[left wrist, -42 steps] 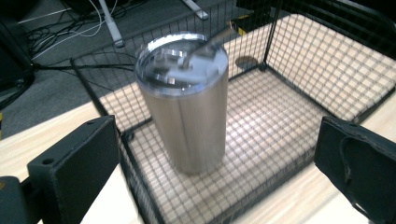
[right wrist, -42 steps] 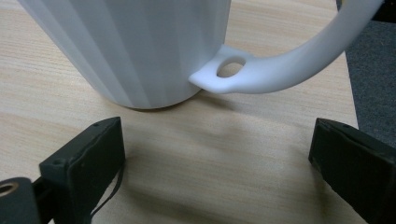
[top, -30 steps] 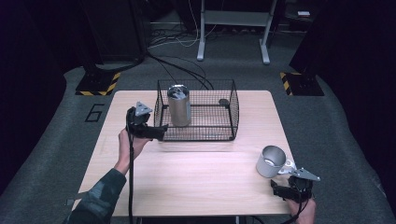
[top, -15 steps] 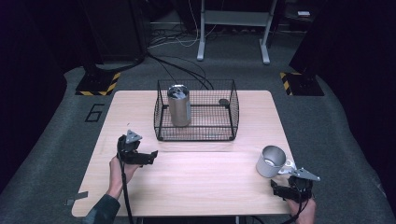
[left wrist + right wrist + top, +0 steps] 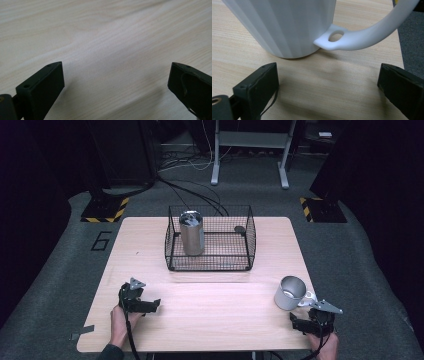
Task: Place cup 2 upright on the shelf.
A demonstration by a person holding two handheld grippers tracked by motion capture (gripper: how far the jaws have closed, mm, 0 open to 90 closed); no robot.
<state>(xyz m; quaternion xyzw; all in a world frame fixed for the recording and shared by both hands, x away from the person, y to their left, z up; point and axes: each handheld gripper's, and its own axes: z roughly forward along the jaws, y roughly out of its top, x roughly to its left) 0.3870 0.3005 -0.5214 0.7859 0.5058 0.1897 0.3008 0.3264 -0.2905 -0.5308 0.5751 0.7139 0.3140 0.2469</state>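
A black wire basket point(image 5: 249, 236) stands at the table's far middle with a tall metal can point(image 5: 191, 233) upright in its left half. A white ribbed mug point(image 5: 290, 292) stands near the front right, its handle point(image 5: 372, 35) pointing toward my right gripper point(image 5: 302, 324). That gripper rests on the table just in front of the mug, open, its jaws wide apart in the right gripper view with nothing between them. My left gripper point(image 5: 154, 305) lies low over the front left of the table, open, with bare wood point(image 5: 112, 50) between its jaws.
A small dark round thing point(image 5: 240, 229) lies at the basket's back right. The light wooden table point(image 5: 220, 300) stands on grey carpet. Black-and-yellow striped blocks point(image 5: 106, 210) and cables point(image 5: 200, 190) lie on the floor behind.
My left gripper has drawn back from beside the basket's left side to the front left of the table and come down low. The right gripper and the mug have stayed put.
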